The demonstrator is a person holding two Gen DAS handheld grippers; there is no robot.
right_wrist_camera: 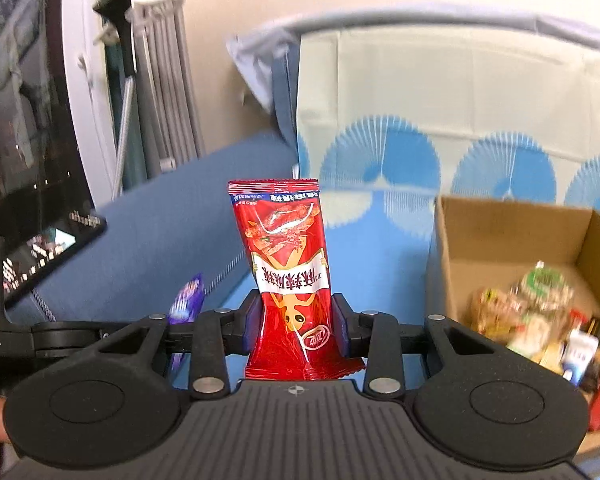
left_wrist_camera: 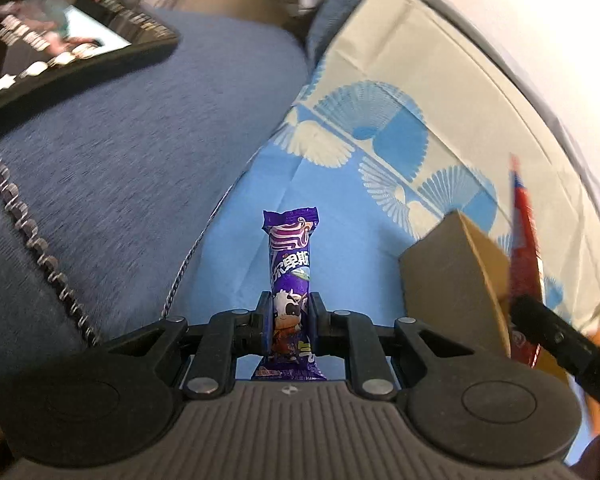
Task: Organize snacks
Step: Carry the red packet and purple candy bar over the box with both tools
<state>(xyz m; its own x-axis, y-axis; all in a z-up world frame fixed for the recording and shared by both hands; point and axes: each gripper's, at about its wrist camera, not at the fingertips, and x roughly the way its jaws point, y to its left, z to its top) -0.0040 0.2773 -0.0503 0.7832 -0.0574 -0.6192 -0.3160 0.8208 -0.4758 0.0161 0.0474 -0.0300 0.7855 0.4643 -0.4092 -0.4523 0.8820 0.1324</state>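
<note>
Purple snack bar clamped upright in left gripper, fingers pinching lower half, held above blue cloth. Red snack packet clenched in right gripper, printed upside down, top end up. Cardboard box just right of right gripper, open, assorted snacks inside. Box sits on blue fan-print cloth. Blue cushion left, dark tablet on it.
</note>
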